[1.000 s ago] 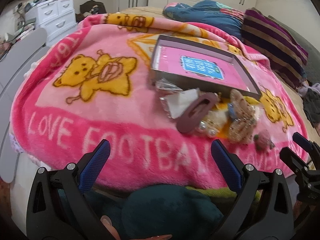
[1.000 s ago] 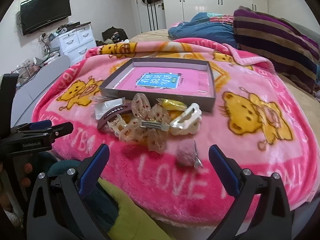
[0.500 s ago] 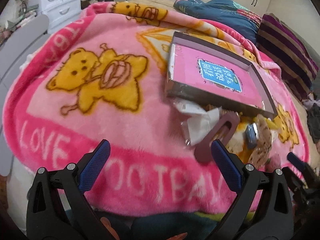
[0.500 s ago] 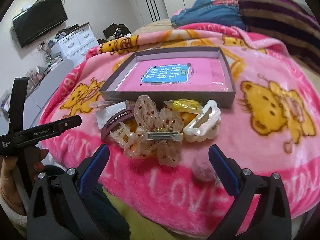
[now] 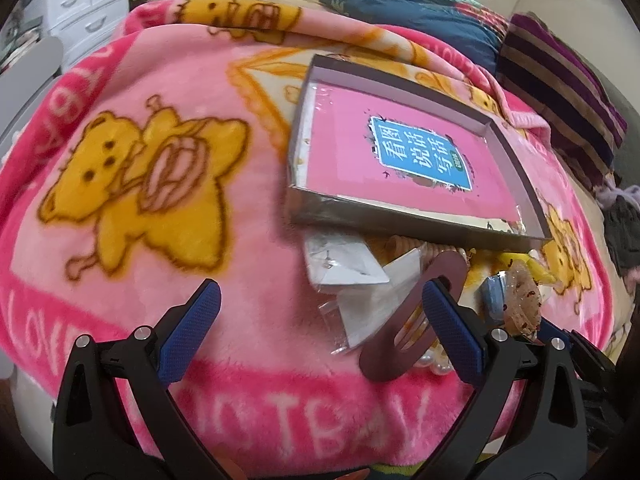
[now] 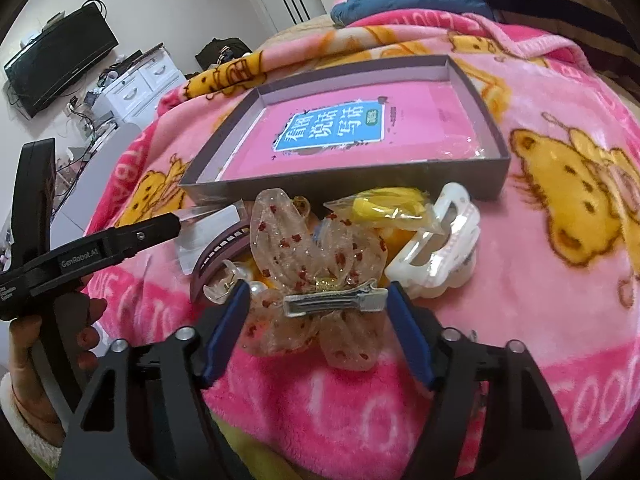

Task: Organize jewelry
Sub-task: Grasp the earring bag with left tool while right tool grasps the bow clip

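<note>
The right gripper (image 6: pixel 318 300) points steeply down, and its jaws have just been closing, the blue pads (image 6: pixel 226 328) now narrowed. The left gripper (image 5: pixel 318 312) tilts down with jaws spread wide. A hand (image 6: pixel 48 356) grasps its handle.

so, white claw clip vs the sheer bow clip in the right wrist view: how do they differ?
The white claw clip is opaque, glossy, chunky plastic; the bow clip is sheer fabric with red flecks on a flat metal clip. The claw clip lies right of the bow clip, clear of the right gripper, whose jaws have just been closing around the bow clip's metal bar. Both lie on the pink blanket, outside the box.
</note>
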Demonstrator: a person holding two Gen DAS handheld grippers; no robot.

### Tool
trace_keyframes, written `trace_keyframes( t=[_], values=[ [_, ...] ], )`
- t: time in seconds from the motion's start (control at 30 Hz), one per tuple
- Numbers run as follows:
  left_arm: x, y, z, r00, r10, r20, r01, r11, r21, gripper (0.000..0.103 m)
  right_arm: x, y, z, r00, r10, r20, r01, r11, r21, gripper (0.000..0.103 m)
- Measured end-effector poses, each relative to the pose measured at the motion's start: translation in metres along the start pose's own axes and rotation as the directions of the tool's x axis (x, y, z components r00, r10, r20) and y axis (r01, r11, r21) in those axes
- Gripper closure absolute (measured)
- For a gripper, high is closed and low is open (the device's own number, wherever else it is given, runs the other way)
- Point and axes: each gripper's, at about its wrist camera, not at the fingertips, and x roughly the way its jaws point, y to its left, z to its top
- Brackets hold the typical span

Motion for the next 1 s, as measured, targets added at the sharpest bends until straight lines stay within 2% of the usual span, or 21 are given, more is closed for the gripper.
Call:
trace_keyframes(
  t=[0.17,0.27,0.47,0.57,0.6,0.63,0.8,1.0],
  values=[
    [0.012,0.002,0.006,1.0,0.017,-0.013,-0.017,1.0,-0.005,0.009,0.002,-0.005,-0.001,1.0,-0.003,0.022,0.003,1.0,0.003,0.055],
    [0.019,0.006,0.008,1.0,0.006,-0.023,-0.007,1.0,-0.024,0.009,-0.003,-0.008,-0.002,0.999,0.008,0.036,-0.008,1.0,-0.003,0.056],
    [0.029,0.005,0.007,0.999,-0.031,-0.04,0.031,0.999,-0.008,0.033,-0.014,-0.01,-0.002,0.998,0.021,0.06,-0.02,1.0,-0.006,0.056],
    [0.028,0.006,0.008,0.999,-0.04,-0.024,0.04,0.999,-0.004,0.051,-0.02,-0.01,-0.002,0.997,0.036,0.062,-0.035,0.999,-0.011,0.057],
    [0.027,0.006,0.009,0.999,-0.045,-0.016,0.044,0.999,-0.003,0.062,-0.022,-0.009,-0.002,0.997,0.039,0.066,-0.038,0.999,-0.016,0.057],
    [0.025,0.006,0.009,0.999,-0.05,-0.009,0.05,0.999,-0.001,0.068,-0.026,-0.008,-0.002,0.996,0.044,0.072,-0.042,0.999,-0.023,0.057],
    [0.018,0.008,0.007,0.999,-0.044,0.012,0.044,0.999,0.019,0.069,-0.037,-0.004,0.001,0.994,0.064,0.091,-0.061,0.997,-0.035,0.057],
    [-0.002,0.018,0.006,0.997,-0.05,0.065,0.051,0.999,-0.003,0.069,-0.05,-0.004,0.008,0.991,0.067,0.119,-0.063,0.997,-0.037,0.057]
  ],
)
